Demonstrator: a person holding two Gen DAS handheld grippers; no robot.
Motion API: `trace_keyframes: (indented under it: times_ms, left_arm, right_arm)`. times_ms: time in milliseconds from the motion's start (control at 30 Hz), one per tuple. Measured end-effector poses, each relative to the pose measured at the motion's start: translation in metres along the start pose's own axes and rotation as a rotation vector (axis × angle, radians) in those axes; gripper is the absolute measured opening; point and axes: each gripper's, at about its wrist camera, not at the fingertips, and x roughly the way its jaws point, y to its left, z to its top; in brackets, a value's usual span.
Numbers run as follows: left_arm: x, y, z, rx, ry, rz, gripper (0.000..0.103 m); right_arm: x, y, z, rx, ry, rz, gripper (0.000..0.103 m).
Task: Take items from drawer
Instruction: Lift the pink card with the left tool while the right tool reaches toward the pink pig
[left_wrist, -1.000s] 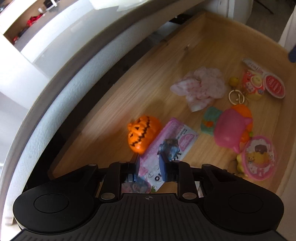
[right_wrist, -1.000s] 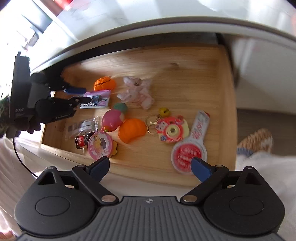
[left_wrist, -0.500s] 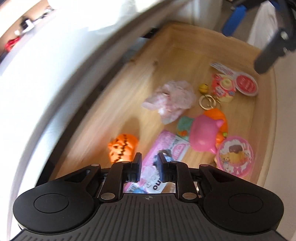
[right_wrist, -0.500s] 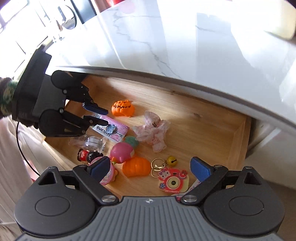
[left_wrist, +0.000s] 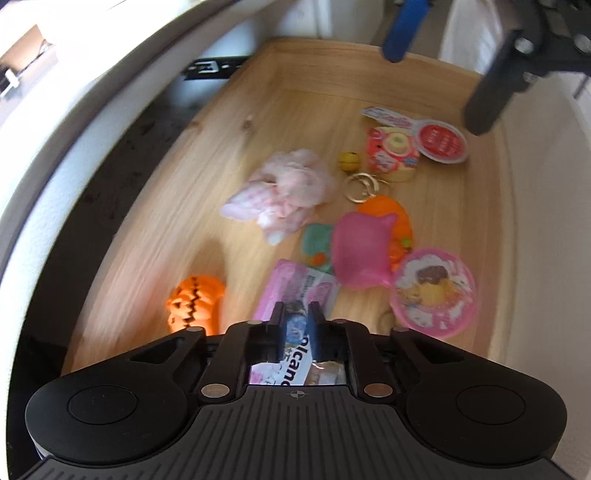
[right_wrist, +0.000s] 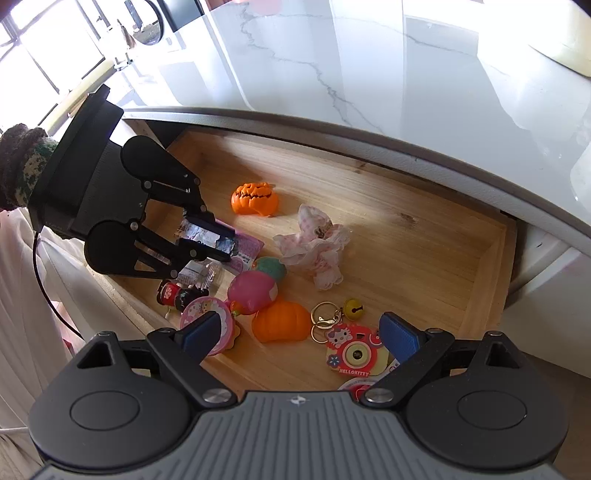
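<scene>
A: The left gripper (right_wrist: 218, 242) is clamped on the pink packet (left_wrist: 291, 295) at the near-left of the drawer (right_wrist: 491, 258).

B: Lift straight, clear of the jack-o'-lantern (right_wrist: 255, 199). The right gripper (right_wrist: 299, 332) hovers, jaws spread, holding nothing.

daylight glare is thrown across the marble desk (right_wrist: 369, 66); the left wrist view is motion-blurred, its edges fisheye-bent.

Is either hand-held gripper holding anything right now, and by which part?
The left hand-held gripper is shut on the pink packet, pinching its near end. The right hand-held gripper is open, holding nothing.
</scene>
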Motion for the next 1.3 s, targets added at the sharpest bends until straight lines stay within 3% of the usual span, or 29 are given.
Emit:
trace_keyframes:
  times_ms: [167,200,267,400,567,733,800,1000,1200,1300]
  left_arm:
    - [-0.001,0.0,0.005,-0.016,-0.005,-0.047,0.013]
    - [0.002,0.001,0.004,-0.045,0.01,-0.113,0.022]
    - [0.004,-0.005,0.002,-0.04,0.004,-0.165,0.037]
    - [0.002,-0.021,0.004,0.05,-0.003,-0.059,0.036]
    - [-0.002,-0.021,-0.002,0.065,-0.012,0.177,0.038]
    - [0.004,-0.005,-0.008,0.004,0.012,0.236,0.037]
    - [0.006,0.005,-0.008,-0.062,0.018,0.22,0.036]
    - [0.002,0.038,-0.017,-0.374,0.026,0.081,0.035]
    - [0.004,0.038,-0.015,-0.383,0.028,0.034,0.035]
    - [0.009,0.036,-0.014,-0.363,0.028,0.019,0.036]
  right_arm:
    - [0.004,0.001,-0.002,-0.007,0.008,-0.005,0.094]
    - [0.004,0.001,-0.002,-0.005,0.009,-0.005,0.094]
    - [0.004,0.001,-0.002,-0.008,0.01,-0.002,0.094]
    - [0.004,0.002,-0.003,-0.011,0.012,-0.007,0.094]
    - [0.004,0.003,-0.005,-0.017,0.005,-0.018,0.094]
    - [0.005,0.005,-0.005,-0.026,0.009,-0.016,0.094]
    - [0.004,0.006,-0.005,-0.022,0.006,-0.02,0.094]
    - [0.004,0.005,-0.006,-0.015,-0.002,-0.016,0.094]
    - [-0.01,0.012,-0.001,-0.059,-0.088,-0.053,0.093]
    - [-0.009,0.01,0.009,-0.043,-0.071,-0.042,0.093]
